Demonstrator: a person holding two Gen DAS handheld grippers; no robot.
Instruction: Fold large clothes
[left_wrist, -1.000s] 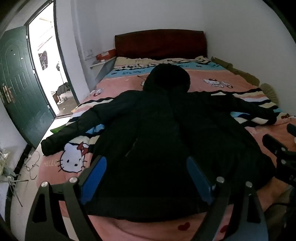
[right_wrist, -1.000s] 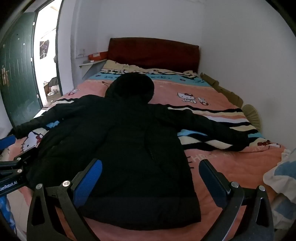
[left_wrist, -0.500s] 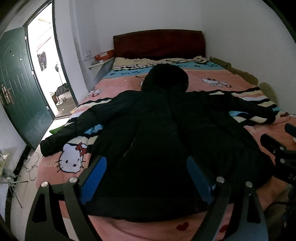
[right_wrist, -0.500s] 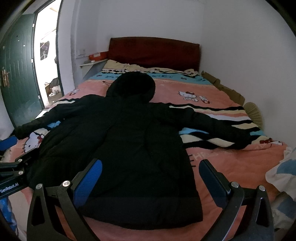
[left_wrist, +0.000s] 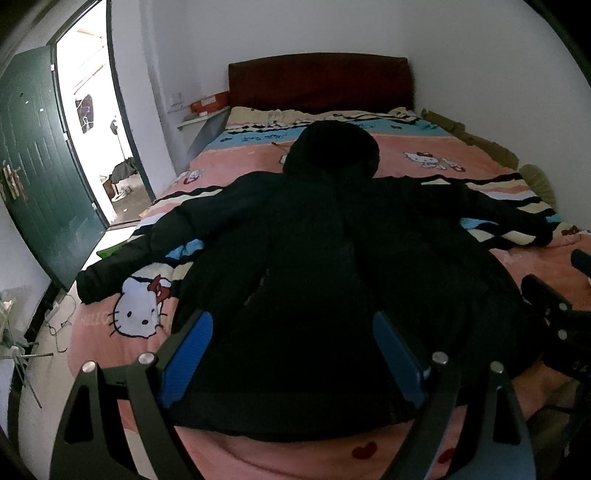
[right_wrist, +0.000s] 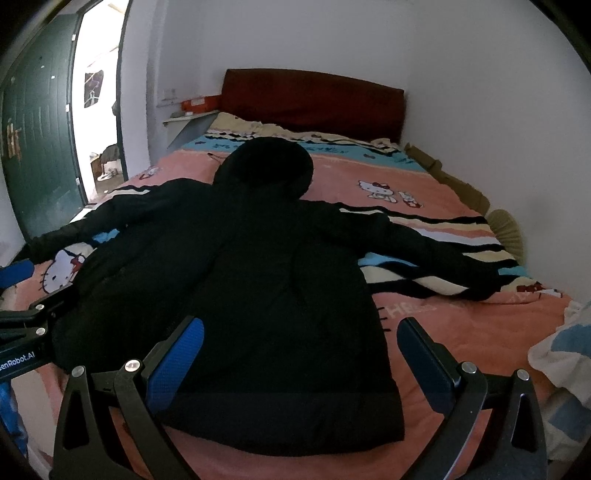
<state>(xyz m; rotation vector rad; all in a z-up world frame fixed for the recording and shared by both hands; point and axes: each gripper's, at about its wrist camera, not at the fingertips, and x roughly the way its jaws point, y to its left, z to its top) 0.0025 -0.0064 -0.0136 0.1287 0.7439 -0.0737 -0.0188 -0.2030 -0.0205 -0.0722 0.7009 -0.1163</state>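
A large black hooded jacket (left_wrist: 332, 266) lies flat on the bed, hood toward the headboard, both sleeves spread out. It also shows in the right wrist view (right_wrist: 251, 280). My left gripper (left_wrist: 291, 339) is open and empty, above the jacket's hem near the foot of the bed. My right gripper (right_wrist: 299, 347) is open and empty, above the hem's right part. Each gripper shows at the other view's edge: the right one (left_wrist: 554, 317) and the left one (right_wrist: 29, 314).
The bed has a pink cartoon-cat sheet (left_wrist: 406, 155) and a dark red headboard (left_wrist: 317, 81). A green door (left_wrist: 40, 162) stands open at the left. White walls close the right side. A pale cloth (right_wrist: 561, 354) lies at the bed's right corner.
Both grippers have drifted slightly; the right view has shifted a little to the right and forward. The jacket has not moved. Both grippers stay open.
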